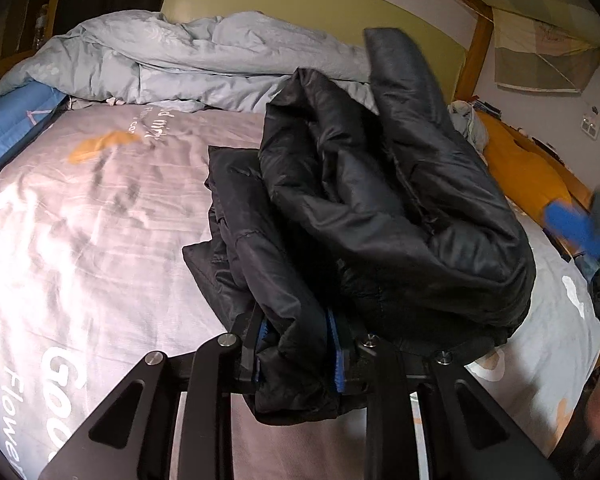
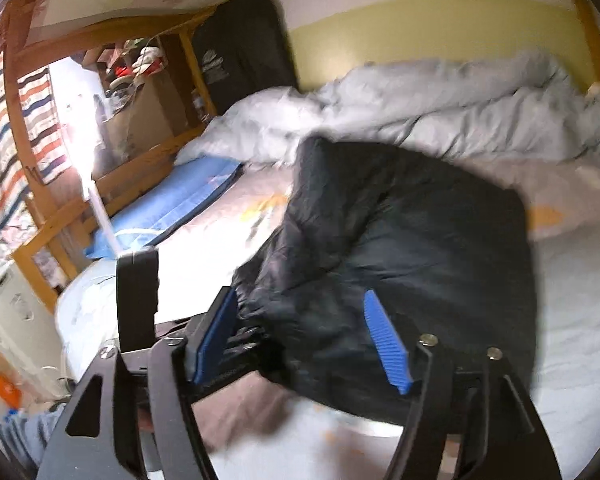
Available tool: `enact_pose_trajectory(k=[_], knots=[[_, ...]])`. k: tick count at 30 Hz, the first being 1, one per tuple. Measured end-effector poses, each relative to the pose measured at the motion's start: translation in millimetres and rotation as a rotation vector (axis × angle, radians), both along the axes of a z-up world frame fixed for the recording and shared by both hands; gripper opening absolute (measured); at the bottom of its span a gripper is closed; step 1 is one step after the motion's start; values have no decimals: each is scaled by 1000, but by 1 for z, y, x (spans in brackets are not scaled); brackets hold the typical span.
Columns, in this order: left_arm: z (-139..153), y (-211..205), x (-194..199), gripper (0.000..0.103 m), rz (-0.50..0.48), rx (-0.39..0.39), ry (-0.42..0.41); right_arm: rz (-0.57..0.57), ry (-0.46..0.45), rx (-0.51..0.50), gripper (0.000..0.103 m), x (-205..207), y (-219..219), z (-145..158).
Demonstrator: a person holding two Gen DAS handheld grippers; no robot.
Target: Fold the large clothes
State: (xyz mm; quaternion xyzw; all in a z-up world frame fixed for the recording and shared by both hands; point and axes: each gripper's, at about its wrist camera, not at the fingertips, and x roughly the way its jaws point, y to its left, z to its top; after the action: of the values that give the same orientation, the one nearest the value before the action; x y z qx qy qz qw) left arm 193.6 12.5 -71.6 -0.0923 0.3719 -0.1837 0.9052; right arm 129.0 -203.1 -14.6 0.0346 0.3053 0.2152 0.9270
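A black puffer jacket (image 1: 380,208) lies bunched on the grey printed bed sheet (image 1: 100,208). My left gripper (image 1: 298,354) is shut on a fold of the jacket's near edge, with black fabric pinched between its blue pads. In the right wrist view the jacket (image 2: 412,248) fills the centre, blurred by motion. My right gripper (image 2: 306,340) is open, its blue pads (image 2: 386,340) spread apart just in front of the jacket's near edge, holding nothing. The right gripper also shows in the left wrist view as a blurred blue shape (image 1: 576,228) at the far right.
A crumpled light blue-grey duvet (image 1: 188,60) lies along the head of the bed. A blue pad (image 1: 12,120) lies at the bed's left edge. An orange cloth (image 1: 520,164) and wooden bed frame (image 1: 472,56) are at the right. A white heater (image 2: 12,320) stands beside the bed.
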Motion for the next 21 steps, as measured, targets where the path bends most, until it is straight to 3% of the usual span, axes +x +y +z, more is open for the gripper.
enact_pose_trajectory(k=[2,4,6,9,14,17,19,21], knots=[[0,-1,0,25,1,2,-3,-125,-94,-36,88,-6,-21,17],[0,-2,-1,25,0,12,-11,-267,-148,-72,92,-4,-44,27],[1,-3,-3,25,-5,21,-21,-406,-113,-131,92,14,-67,29],[1,-5,-4,25,-11,35,-30,-462,-16,-152,92,47,-91,15],[2,-7,-6,25,-13,36,-28,-372,178,-70,91,91,-101,-28],[8,-4,-9,32,-17,32,-37,-256,224,4,91,94,-86,-39],[24,4,-22,59,-4,15,-85,-222,205,-35,91,91,-74,-39],[45,13,-38,74,20,16,-160,-199,187,-104,91,89,-60,-40]])
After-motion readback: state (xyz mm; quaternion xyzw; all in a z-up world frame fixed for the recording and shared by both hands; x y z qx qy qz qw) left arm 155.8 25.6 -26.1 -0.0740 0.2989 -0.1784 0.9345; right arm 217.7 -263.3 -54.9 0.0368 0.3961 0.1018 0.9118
